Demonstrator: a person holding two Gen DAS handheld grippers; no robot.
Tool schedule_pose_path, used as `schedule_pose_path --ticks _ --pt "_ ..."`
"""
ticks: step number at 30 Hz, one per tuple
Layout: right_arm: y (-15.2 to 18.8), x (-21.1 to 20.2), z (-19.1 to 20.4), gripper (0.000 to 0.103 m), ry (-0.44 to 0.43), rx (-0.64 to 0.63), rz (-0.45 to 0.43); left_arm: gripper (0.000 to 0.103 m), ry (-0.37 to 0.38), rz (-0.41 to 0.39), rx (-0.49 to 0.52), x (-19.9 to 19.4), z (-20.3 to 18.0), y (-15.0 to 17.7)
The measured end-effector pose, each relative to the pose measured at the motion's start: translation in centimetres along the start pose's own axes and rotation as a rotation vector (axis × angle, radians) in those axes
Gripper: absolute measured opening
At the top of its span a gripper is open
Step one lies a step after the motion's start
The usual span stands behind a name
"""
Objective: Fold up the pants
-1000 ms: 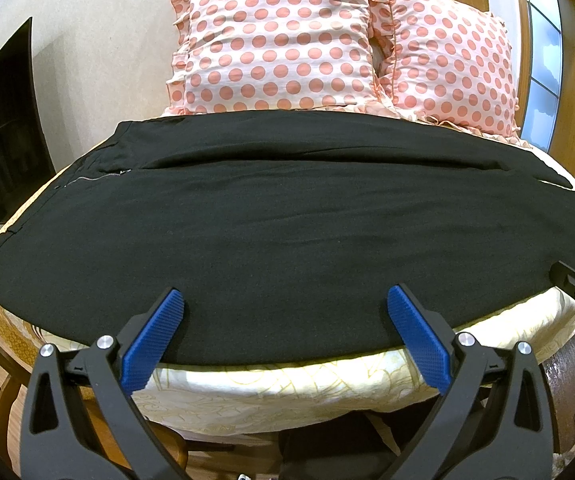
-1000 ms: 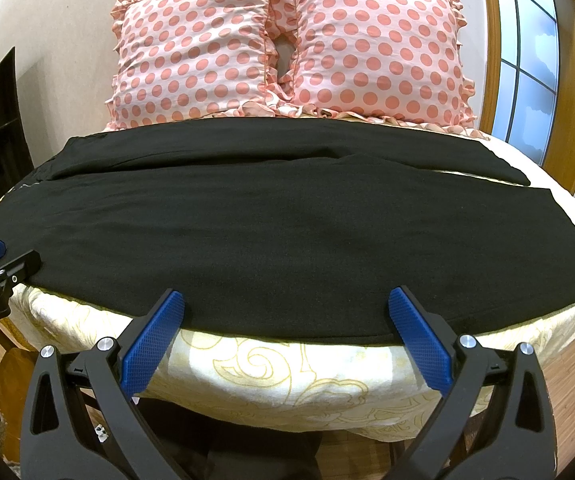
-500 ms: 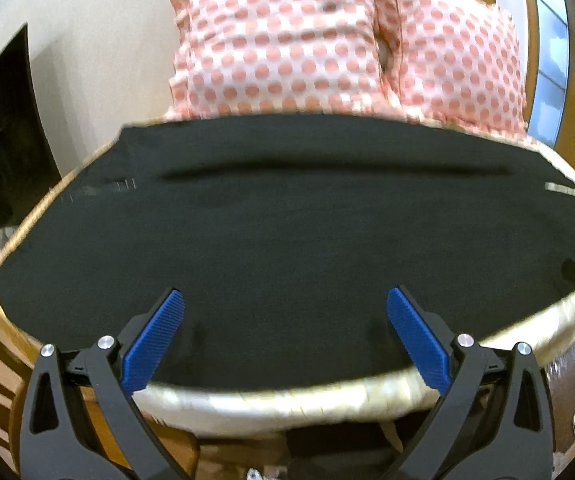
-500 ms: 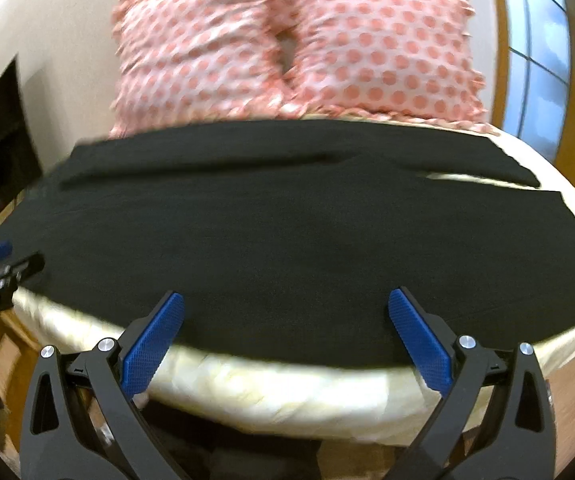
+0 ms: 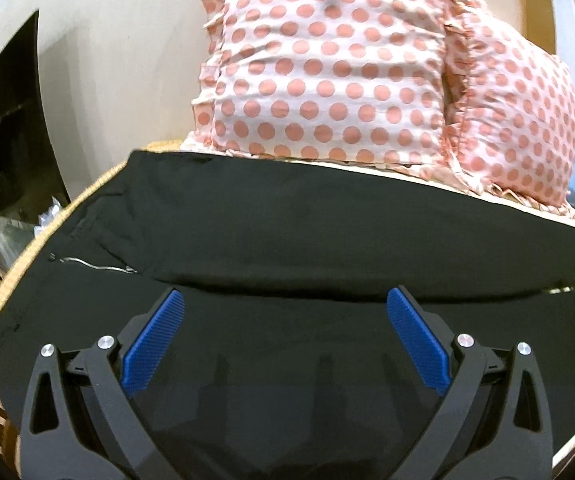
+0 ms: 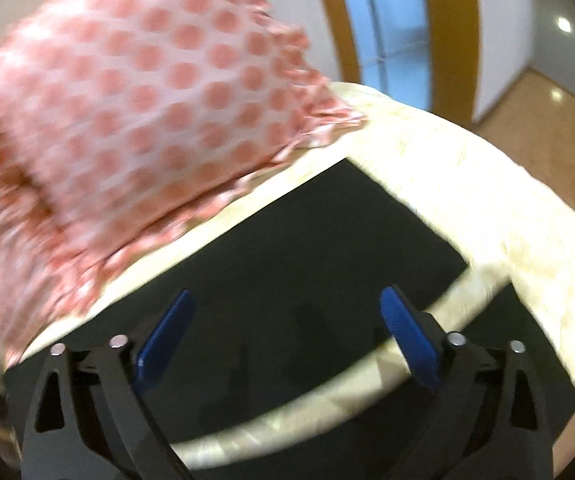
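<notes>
Black pants [image 5: 327, 240] lie spread flat across the bed, waist with its zipper [image 5: 99, 266] at the left. My left gripper [image 5: 285, 340] is open and empty, hovering over the near leg close to the crotch. In the blurred right wrist view the far leg's hem end [image 6: 347, 240] shows, with a strip of bedsheet between it and the near leg [image 6: 527, 340]. My right gripper [image 6: 285, 340] is open and empty above that hem end.
Two pink polka-dot pillows [image 5: 327, 64] [image 6: 135, 120] stand at the head of the bed. The cream bedsheet [image 6: 467, 184] borders the pants. A dark TV [image 5: 3, 132] is at the left wall, a wood-framed window [image 6: 383, 12] at the right.
Both grippers moved forward from the bed's near edge to above the pants. The right one also swung to the right, toward the hem end. Both stay open.
</notes>
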State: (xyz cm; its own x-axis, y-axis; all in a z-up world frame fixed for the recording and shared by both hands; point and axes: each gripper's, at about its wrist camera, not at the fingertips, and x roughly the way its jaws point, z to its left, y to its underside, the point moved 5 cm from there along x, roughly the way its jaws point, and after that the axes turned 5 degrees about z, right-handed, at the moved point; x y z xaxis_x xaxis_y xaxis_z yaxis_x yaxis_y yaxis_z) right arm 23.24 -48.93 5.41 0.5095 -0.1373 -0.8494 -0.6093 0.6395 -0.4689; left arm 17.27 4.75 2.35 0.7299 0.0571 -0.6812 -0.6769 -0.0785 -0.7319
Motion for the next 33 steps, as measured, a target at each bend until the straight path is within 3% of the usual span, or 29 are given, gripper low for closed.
schedule_pose_path --ticks 2,5,12,15,17,20,21,23,27,33 --pt "-2.1 3.1 0.1 0.076 0.055 0.028 0.036 0.101 0.033 0.025 -0.025 1.2 0.3 0.1" --pt "-4.0 7.3 0.3 0.064 0.120 0.099 0.094 0.101 0.088 0.086 -0.049 2.4 0.6 0.8" --pt "-7.0 11.7 0.6 0.063 0.231 0.235 0.082 0.101 0.160 0.123 -0.092 3.0 0.9 1.1" --pt "-7.2 12.6 1.0 0.061 0.356 0.158 0.078 0.101 0.191 0.137 -0.111 3.3 1.2 0.9" --pt "-6.7 12.5 1.2 0.050 0.381 0.104 0.041 0.101 0.212 0.145 -0.138 3.5 1.6 0.9" --pt "-5.6 11.2 0.0 0.025 0.328 0.130 0.006 0.101 0.248 0.159 -0.194 3.9 2.5 0.9" --pt "-5.3 10.9 -0.5 0.022 0.298 0.146 -0.001 0.101 0.262 0.163 -0.215 4.0 2.8 0.9" --pt "-5.1 10.3 -1.6 0.007 0.175 0.207 -0.009 0.101 0.281 0.164 -0.242 4.1 3.2 0.9" --pt "-4.9 7.7 -3.2 0.002 -0.063 0.309 -0.060 0.101 0.270 0.163 -0.230 4.0 3.0 1.0" --pt "-2.2 -1.4 -4.5 0.002 -0.336 0.248 -0.246 0.101 0.259 0.165 -0.220 4.0 2.9 1.1"
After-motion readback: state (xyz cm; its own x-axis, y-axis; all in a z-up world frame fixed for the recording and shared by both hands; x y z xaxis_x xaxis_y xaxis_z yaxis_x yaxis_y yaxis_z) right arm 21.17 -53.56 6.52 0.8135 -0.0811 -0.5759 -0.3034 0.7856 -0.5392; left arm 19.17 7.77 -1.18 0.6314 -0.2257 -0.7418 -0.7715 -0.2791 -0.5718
